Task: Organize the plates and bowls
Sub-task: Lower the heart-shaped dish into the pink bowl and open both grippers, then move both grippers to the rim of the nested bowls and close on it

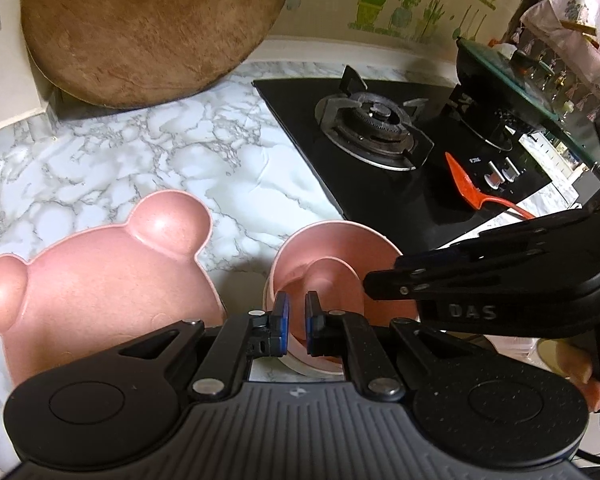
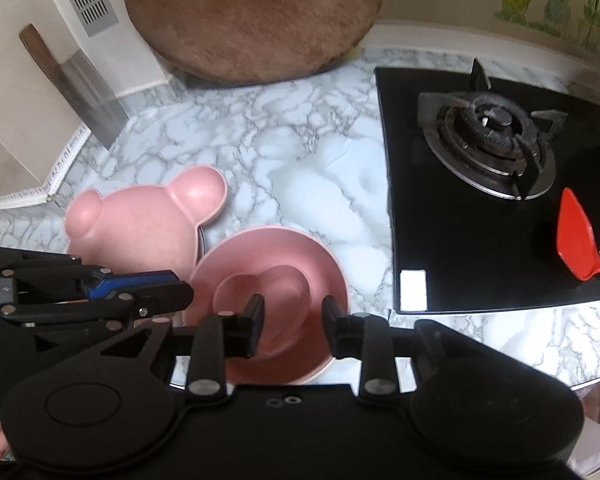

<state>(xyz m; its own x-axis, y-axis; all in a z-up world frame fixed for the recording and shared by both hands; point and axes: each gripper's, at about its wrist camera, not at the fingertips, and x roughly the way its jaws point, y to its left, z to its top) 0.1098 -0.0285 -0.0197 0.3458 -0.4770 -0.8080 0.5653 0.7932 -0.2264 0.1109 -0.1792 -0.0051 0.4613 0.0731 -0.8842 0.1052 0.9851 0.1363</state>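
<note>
A pink bear-shaped plate [image 1: 100, 288] [image 2: 140, 224] lies on the marble counter [image 1: 140, 160] at the left. Right beside it stands a round pink bowl [image 1: 340, 240] [image 2: 308, 260] with a heart-shaped pink dish [image 1: 324, 280] [image 2: 260, 288] inside. My left gripper [image 1: 296, 320] [image 2: 184, 290] hovers over the bowl's left rim, its blue pads nearly together and nothing between them. My right gripper [image 2: 294, 318] [image 1: 374, 286] hangs over the bowl with its fingers apart above the heart dish, gripping nothing.
A big round wooden board [image 1: 152, 28] [image 2: 256, 16] leans on the back wall. To the right is a black gas hob [image 1: 376, 132] [image 2: 488, 136] with a red spatula [image 1: 468, 188] [image 2: 576, 236] on it. A cleaver [image 2: 84, 92] leans at the far left. A lidded pot [image 1: 500, 92] sits at the right.
</note>
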